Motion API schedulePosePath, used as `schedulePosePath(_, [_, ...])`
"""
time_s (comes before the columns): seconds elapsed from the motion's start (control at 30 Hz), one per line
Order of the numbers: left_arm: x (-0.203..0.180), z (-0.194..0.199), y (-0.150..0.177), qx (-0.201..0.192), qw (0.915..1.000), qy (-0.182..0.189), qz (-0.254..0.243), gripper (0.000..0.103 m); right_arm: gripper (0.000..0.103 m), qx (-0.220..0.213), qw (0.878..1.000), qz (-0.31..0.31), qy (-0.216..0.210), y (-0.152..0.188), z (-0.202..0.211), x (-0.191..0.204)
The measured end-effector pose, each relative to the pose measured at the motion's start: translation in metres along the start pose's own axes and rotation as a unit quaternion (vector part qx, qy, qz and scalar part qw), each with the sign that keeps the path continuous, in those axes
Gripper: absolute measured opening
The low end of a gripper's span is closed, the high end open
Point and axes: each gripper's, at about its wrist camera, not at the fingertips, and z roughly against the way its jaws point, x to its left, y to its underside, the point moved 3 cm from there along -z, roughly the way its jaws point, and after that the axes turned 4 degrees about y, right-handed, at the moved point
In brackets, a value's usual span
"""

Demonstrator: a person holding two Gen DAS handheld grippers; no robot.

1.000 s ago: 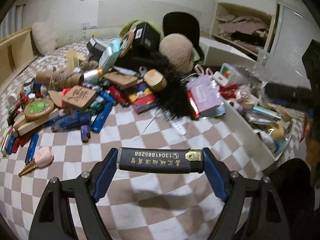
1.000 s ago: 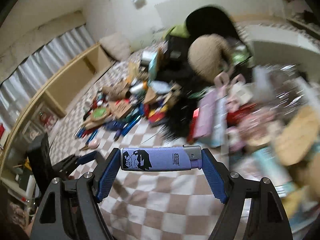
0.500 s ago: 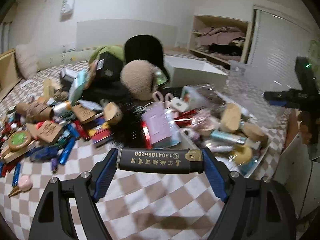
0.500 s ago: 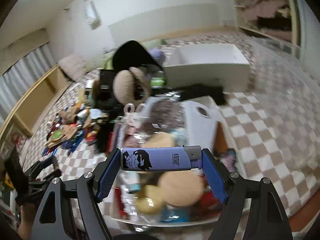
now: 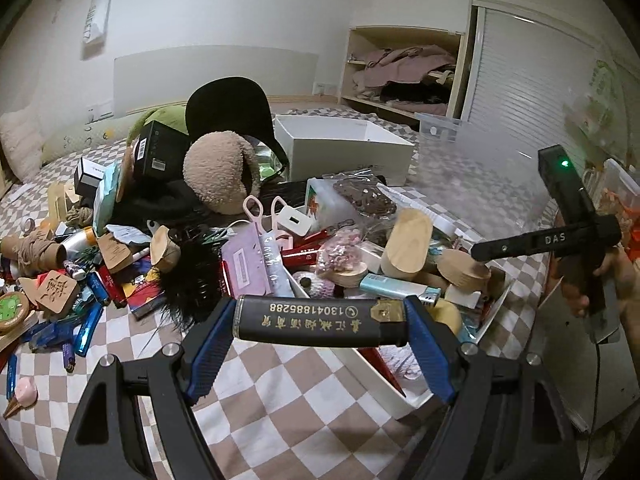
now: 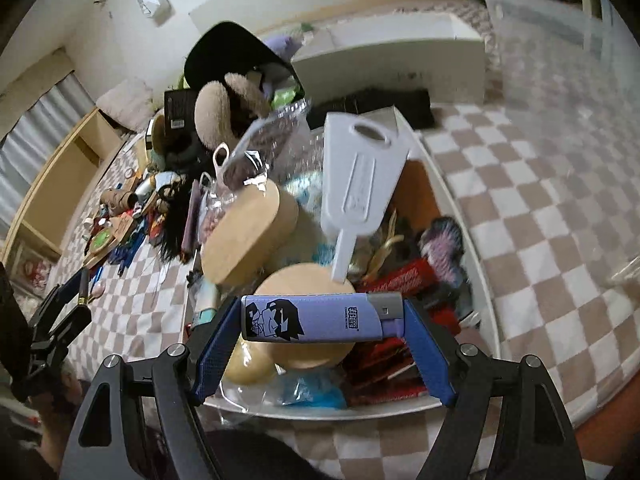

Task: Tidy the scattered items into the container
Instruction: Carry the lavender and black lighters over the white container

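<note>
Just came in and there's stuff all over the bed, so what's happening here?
A person is clearing up with a gripper in each hand. The left gripper holds a black lighter crosswise in its jaws near the edge of the white bin. The right gripper holds a purple lighter above the bin's contents. Neither lighter has been dropped yet. A big pile of clutter lies on the checkered cover.

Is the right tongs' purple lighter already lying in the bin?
No. The purple lighter is clamped end to end in the right tongs, above the white bin.
</note>
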Motion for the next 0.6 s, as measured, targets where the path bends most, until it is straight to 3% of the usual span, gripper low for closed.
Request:
schedulePosePath(0.23, [-0.003, -0.008, -0.001, 0.004, 0.9999, 0.008, 0.005, 0.082, 0.08, 0.018, 0.999, -0.033, 0.012, -0.009, -0.016, -0.015])
schedulePosePath(0.5, [-0.018, -0.018, -0.002, 0.01, 0.9997, 0.022, -0.009, 0.082, 0.08, 0.003, 0.998, -0.049, 0.026, -0.024, -0.026, -0.018])
schedulePosePath(0.57, [-0.025, -0.02, -0.004, 0.01, 0.9995, 0.028, -0.014, 0.082, 0.087, -0.002, 0.998, -0.057, 0.019, -0.025, -0.026, -0.019])
schedulePosePath(0.6, [-0.028, -0.022, -0.005, 0.01, 0.9993, 0.031, -0.017, 0.082, 0.098, -0.009, 0.998, -0.062, 0.017, -0.024, -0.024, -0.019])
